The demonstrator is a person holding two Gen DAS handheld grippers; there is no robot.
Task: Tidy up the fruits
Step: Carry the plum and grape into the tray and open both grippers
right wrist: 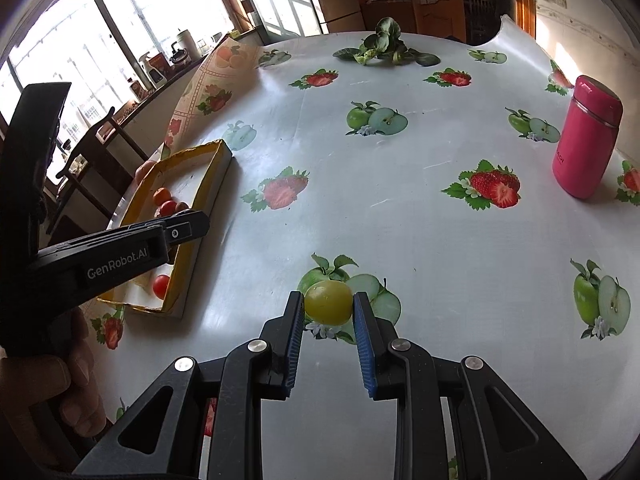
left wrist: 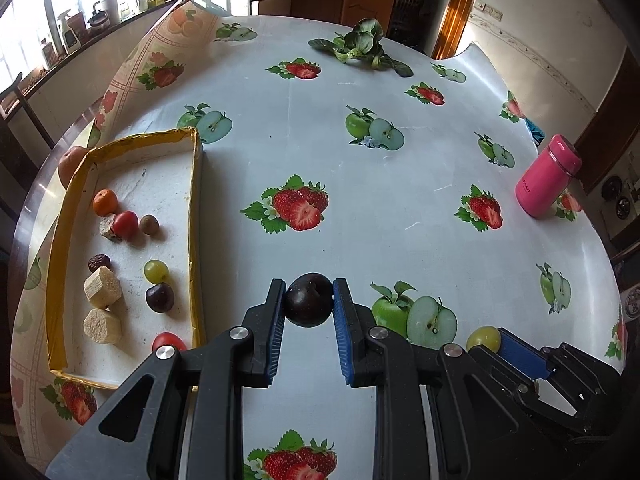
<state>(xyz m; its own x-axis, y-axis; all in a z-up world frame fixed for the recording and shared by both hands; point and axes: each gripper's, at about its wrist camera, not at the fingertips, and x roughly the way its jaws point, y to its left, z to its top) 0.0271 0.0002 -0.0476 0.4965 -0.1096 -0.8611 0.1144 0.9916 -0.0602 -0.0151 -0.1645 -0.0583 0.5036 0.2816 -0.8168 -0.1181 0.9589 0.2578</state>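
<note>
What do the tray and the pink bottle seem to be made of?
Tray: probably cardboard, matte white inside, with yellow tape on its uneven, crumpled rim. Pink bottle: likely painted metal, a glossy smooth body with a shiny band below the lid.

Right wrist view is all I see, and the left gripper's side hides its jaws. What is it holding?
Observer: The left gripper is shut on a dark purple round plum.
Operator: Is it above the yellow-edged cardboard tray?
Observer: No, the plum shows against the fruit-print tablecloth, right of the tray's wall.
Operator: Any grape inside?
Observer: One pale green grape lies there, beside a small dark round fruit.
</note>
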